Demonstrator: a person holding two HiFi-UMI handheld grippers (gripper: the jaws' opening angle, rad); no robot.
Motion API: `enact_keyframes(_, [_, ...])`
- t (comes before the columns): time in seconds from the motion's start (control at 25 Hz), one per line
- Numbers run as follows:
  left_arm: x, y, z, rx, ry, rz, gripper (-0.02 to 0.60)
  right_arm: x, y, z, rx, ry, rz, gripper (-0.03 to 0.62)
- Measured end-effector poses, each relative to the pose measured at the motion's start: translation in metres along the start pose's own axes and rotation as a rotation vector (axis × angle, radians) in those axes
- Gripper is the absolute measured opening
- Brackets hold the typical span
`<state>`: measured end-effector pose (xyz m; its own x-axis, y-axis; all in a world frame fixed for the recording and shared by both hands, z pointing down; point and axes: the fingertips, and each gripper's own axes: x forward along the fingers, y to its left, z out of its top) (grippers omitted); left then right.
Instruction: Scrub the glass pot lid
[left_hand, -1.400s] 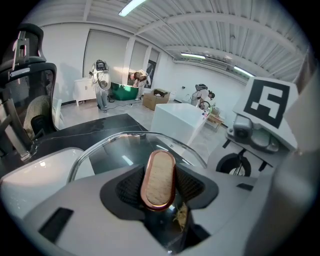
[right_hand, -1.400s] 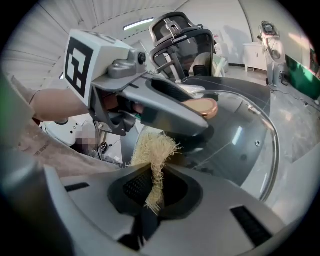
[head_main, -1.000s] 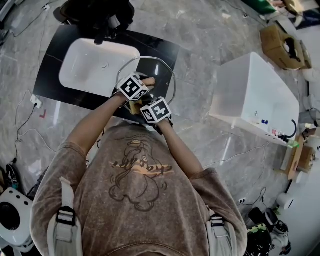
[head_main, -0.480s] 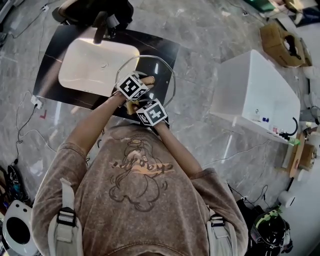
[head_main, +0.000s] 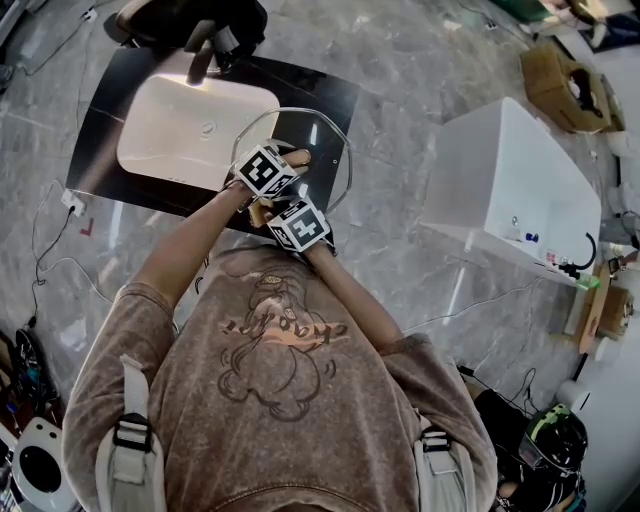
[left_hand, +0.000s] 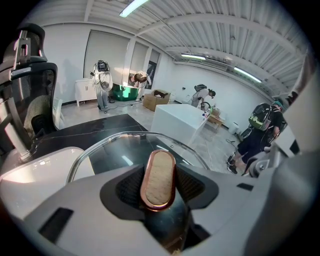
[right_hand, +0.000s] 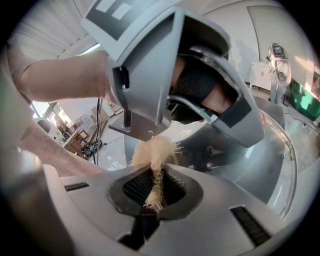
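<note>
The glass pot lid hangs tilted over the black counter, right of the sink. My left gripper is shut on its oval tan handle, whose copper rim sits between the jaws; the lid's clear rim curves beyond it. My right gripper sits just below and behind the left one, shut on a pale fibrous scrubber. The scrubber's frayed tuft sticks up between the jaws, right under the left gripper's body, with the lid's glass to its right.
A white sink basin is set in the black counter, with a dark chair behind it. A white cabinet stands to the right on the grey marble floor. Cardboard boxes lie at the far right.
My right gripper has shifted slightly left, closer under the left gripper. The lid and the left gripper have barely moved.
</note>
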<state>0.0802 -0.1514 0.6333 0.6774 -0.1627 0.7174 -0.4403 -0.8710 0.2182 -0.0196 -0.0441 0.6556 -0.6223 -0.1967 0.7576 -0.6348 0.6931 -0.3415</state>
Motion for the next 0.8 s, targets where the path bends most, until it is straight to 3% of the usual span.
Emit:
enact_keyframes(0.48, [0.0,0.0,-0.001,0.009,-0.004,0.001,0.199,-0.012,0.001,-0.019,0.021,0.014,0.037,0.04])
enact_keyframes(0.8, [0.0,0.0,0.0,0.016,-0.012,0.002,0.199,-0.043,-0.026,-0.048,0.143,0.0,0.047,0.04])
